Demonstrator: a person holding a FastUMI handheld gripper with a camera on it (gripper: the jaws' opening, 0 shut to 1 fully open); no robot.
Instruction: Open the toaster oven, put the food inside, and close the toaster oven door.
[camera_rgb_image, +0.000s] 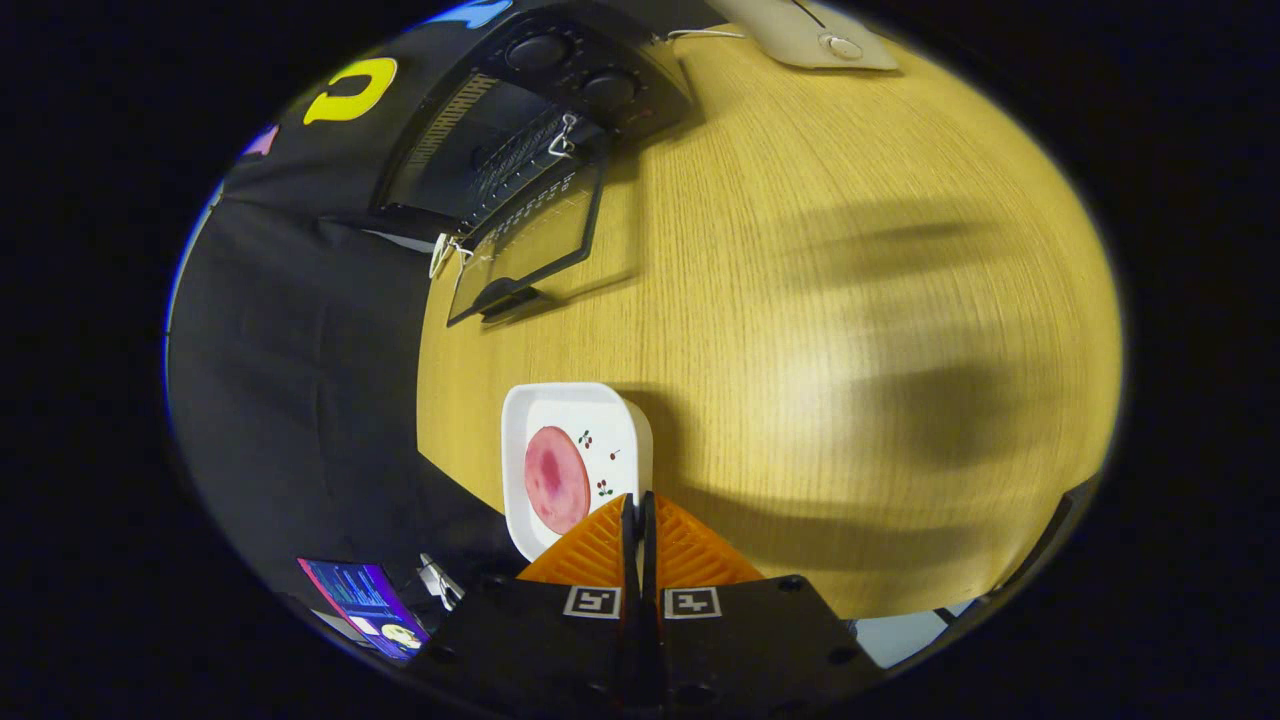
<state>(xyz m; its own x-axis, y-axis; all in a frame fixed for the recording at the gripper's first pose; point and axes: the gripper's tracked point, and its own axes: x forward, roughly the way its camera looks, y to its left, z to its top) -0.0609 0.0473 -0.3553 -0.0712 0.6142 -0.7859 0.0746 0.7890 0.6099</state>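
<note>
Currently the gripper (638, 505) has its two fingers pressed together, only a thin slit between them, nothing pinched. Tips sit over the near rim of a white square plastic plate with rounded corners (522, 440), which rests on the light wood-grain tabletop (800, 300); can't tell whether the tips touch the rim or hover just above it. On the plate, just ahead of the tips and off to their left, lies a round flat pink slice of meat (556, 478), darker blotches in its middle. Beside the slice, straight ahead of the fingers, the plate carries small red cherry prints (603, 488). Well beyond the fingers, at the far left end of the table, stands the black toaster oven (520, 130) with its glass-paned door (525, 250) swung down and open, door lying out toward the fingers with its handle (505, 300) at the near edge. Wire rack (520, 160) visible inside the open cavity. Two round black knobs (575, 70) on the oven's panel, further off than the door. Further still, past the oven and to the right of the finger line, a beige flat device (810, 35) with a small round button lies on the table. Soft blurred shadows (930, 400) fall on the wood right of the fingers. Left of the fingers, close in and below table level, a small lit screen (365, 600).
</note>
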